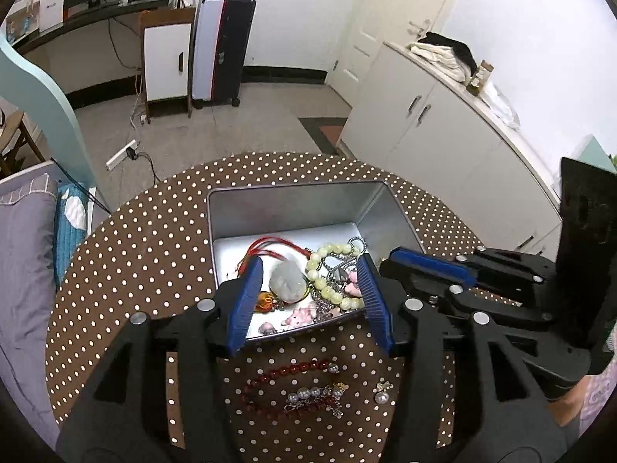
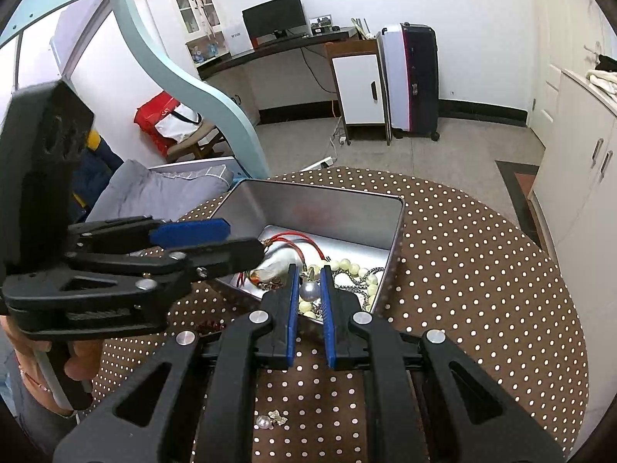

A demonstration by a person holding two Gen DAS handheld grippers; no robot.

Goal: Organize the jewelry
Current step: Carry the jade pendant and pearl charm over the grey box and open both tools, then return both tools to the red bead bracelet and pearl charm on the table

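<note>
One pearl earring point(image 2: 311, 290) sits pinched, half hidden, in the right hand-held gripper point(image 2: 308, 276)

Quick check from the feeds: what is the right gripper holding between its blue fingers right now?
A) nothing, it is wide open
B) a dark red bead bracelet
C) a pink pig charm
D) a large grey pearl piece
D: in the right wrist view the right gripper has its blue fingers nearly closed on a large grey pearl piece, above the near edge of the silver metal tin.

The tin point(image 1: 297, 208) sits on the table point(image 1: 127, 254), with a bead bracelet point(image 1: 285, 382) before it.
</note>
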